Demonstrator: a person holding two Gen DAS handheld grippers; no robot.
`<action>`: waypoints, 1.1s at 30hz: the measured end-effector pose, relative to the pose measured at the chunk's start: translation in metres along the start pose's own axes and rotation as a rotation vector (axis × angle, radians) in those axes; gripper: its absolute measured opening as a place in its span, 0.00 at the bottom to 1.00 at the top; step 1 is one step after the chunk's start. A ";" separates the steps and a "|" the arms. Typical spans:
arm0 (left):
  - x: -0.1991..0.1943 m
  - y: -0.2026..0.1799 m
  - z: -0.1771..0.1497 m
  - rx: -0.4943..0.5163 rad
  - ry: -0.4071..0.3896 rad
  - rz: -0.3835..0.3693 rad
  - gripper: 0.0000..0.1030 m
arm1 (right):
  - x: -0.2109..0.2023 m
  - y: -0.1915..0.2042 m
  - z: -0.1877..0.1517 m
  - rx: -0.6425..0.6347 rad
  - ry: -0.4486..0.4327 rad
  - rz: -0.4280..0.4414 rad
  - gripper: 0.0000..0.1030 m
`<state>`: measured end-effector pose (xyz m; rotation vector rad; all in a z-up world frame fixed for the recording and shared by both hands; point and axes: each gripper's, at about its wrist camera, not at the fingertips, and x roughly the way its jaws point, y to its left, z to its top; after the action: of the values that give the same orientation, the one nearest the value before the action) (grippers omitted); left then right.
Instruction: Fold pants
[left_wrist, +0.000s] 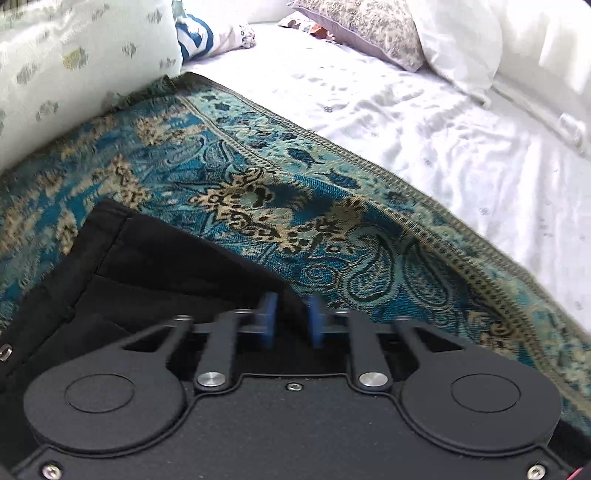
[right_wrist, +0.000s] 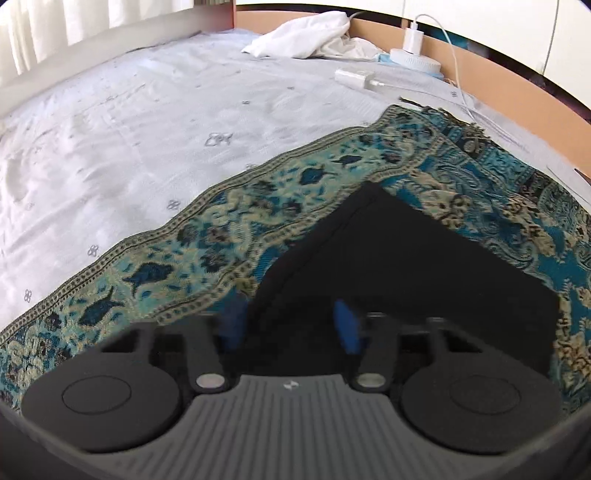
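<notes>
Black pants (left_wrist: 147, 266) lie on a teal and beige patterned throw (left_wrist: 258, 184) spread over a bed. In the left wrist view a waistband corner with a metal button shows at the far left. My left gripper (left_wrist: 291, 319) sits at the pants' right edge, its blue pads nearly together with the black cloth's edge pinched between them. In the right wrist view a hemmed corner of the pants (right_wrist: 406, 251) points away over the throw (right_wrist: 184, 266). My right gripper (right_wrist: 290, 325) holds a thick bunch of the black cloth between its blue pads; the cloth partly hides the left pad.
White bedsheet (left_wrist: 443, 129) stretches beyond the throw. Pillows (left_wrist: 55, 74) (left_wrist: 369, 29) and a striped cloth (left_wrist: 195, 35) line the far side. In the right wrist view a crumpled white cloth (right_wrist: 306, 35), a charger (right_wrist: 412, 37) with cables and a round white device (right_wrist: 415, 62) sit by the wooden bed frame (right_wrist: 480, 66).
</notes>
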<state>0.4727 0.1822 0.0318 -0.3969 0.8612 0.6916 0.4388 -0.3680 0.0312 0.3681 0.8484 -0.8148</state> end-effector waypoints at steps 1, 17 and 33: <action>-0.003 0.005 0.001 -0.022 0.006 -0.020 0.05 | -0.002 -0.007 0.001 0.008 0.005 0.013 0.25; -0.106 0.073 -0.005 0.021 -0.034 -0.104 0.01 | -0.072 -0.160 -0.014 0.225 0.008 0.355 0.05; -0.171 0.192 -0.079 0.079 -0.058 -0.203 0.01 | -0.138 -0.294 -0.098 0.256 0.041 0.507 0.05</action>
<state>0.2170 0.2074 0.1117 -0.3851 0.7783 0.4782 0.1098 -0.4341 0.0845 0.7920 0.6463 -0.4413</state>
